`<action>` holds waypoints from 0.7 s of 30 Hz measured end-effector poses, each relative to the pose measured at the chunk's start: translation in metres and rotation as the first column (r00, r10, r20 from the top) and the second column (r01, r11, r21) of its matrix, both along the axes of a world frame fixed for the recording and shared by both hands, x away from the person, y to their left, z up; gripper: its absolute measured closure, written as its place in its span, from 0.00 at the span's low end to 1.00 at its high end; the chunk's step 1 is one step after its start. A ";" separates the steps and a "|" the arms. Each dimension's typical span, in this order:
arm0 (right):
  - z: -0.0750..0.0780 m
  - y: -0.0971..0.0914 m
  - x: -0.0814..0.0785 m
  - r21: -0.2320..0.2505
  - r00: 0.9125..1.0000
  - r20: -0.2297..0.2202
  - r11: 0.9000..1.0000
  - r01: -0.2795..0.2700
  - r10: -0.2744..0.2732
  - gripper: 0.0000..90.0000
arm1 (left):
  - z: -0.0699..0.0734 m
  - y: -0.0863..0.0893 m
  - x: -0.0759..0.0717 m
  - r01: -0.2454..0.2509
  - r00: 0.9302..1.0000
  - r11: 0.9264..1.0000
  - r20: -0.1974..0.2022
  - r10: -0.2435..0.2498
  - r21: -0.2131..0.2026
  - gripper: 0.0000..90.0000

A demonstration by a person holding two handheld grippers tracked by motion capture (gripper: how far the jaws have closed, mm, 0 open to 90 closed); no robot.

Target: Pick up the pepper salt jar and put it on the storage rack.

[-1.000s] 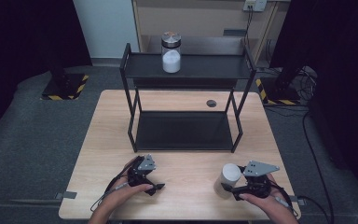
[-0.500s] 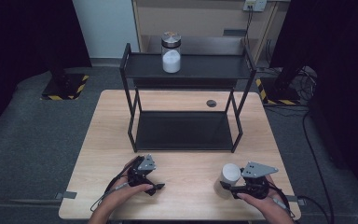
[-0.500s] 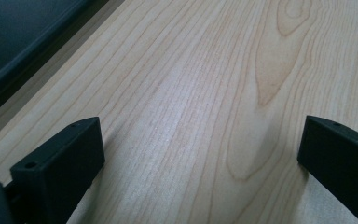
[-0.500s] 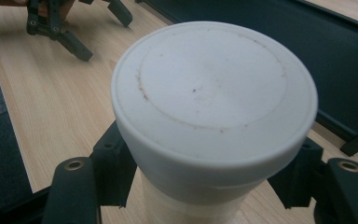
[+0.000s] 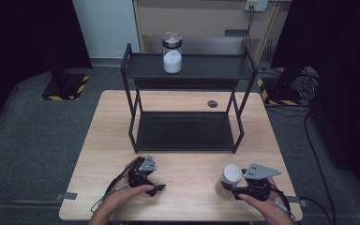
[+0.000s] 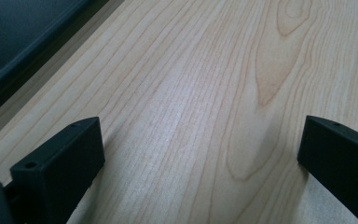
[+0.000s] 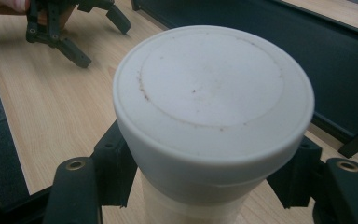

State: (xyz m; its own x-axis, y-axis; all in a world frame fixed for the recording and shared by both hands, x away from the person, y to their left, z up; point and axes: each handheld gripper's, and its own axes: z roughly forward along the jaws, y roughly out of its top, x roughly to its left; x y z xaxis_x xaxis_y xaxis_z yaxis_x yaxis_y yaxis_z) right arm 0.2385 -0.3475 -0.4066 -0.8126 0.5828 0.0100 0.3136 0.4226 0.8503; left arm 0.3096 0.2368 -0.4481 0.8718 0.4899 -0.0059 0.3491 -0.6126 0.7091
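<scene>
We note the right gripper (image 7: 209, 186) has just closed its jaws onto the white-lidded jar (image 5: 231, 180) at the table's (image 5: 187, 192) near right edge, so lifting can begin, while the left gripper (image 6: 200, 163) rests spread, empty.

The table (image 5: 183, 185) is pale wood with fine brown grain lines and darker oval knots, and the two-tier rack (image 5: 187, 70) at its far side is matt black. The near right container (image 7: 213, 105) has a white lid over a cream body, with a faint brownish ring on the lid. Both grippers, left (image 5: 155, 187) and right (image 5: 228, 190), are black with grey plates; the floor (image 5: 37, 136) is dark grey with yellow-black hazard stripes (image 5: 68, 93) far left.
</scene>
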 end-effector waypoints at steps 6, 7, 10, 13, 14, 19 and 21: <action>-0.001 -0.001 -0.001 0.005 1.000 0.006 1.000 -0.001 0.001 0.40 | 0.000 0.000 0.000 0.000 1.000 1.000 0.000 0.000 0.000 0.00; -0.001 -0.001 -0.001 0.005 1.000 0.006 1.000 -0.001 0.001 0.40 | 0.000 0.000 0.000 0.000 1.000 1.000 0.000 0.000 0.000 0.00; -0.001 -0.003 -0.001 0.014 1.000 0.008 1.000 0.000 0.000 0.40 | 0.000 0.000 0.000 0.000 1.000 1.000 0.000 0.000 0.000 0.00; 0.000 -0.003 -0.002 0.020 1.000 0.015 1.000 0.004 -0.004 0.40 | 0.000 0.000 0.000 0.000 1.000 1.000 0.000 0.000 0.000 0.00; 0.000 -0.004 -0.002 0.022 1.000 0.018 1.000 0.003 -0.003 0.40 | 0.000 0.000 0.000 0.000 1.000 1.000 0.000 0.000 0.000 0.00; 0.004 -0.007 -0.003 0.028 1.000 0.025 1.000 0.005 -0.006 0.40 | 0.000 0.000 0.000 0.000 1.000 1.000 0.000 0.000 0.000 0.00; 0.006 -0.008 -0.003 0.031 1.000 0.026 0.999 0.007 -0.008 0.40 | 0.000 0.000 0.000 0.000 1.000 1.000 0.000 0.000 0.000 0.00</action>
